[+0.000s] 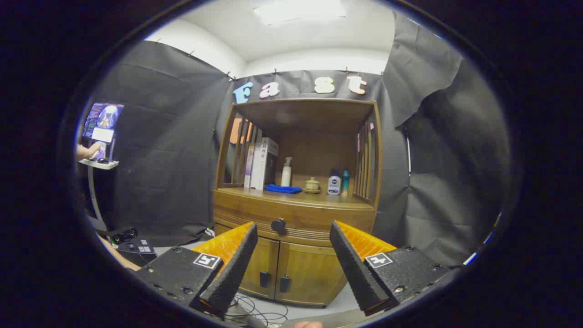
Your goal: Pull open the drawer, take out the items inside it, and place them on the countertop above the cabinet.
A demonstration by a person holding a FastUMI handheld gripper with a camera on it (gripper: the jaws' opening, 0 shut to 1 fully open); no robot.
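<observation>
A wooden cabinet (296, 255) stands ahead against the black cloth wall. Its drawer (296, 217) is shut, with a round dark knob (278, 224) at its front. Above it lies the countertop (319, 198), under an open shelf frame. My gripper (294, 230) is open, its two black fingers (234, 264) spread wide, some distance short of the cabinet. The knob lies beyond them, nearer the left finger. Nothing is between the fingers. The drawer's contents are hidden.
On the countertop stand books (262, 164), a white pump bottle (286, 172), a blue cloth (283, 188), a small lidded pot (312, 184) and two small bottles (339, 183). Two doors (291, 273) lie below the drawer. Cables (255, 312) lie on the floor. A hand (87, 150) rests by a screen stand at left.
</observation>
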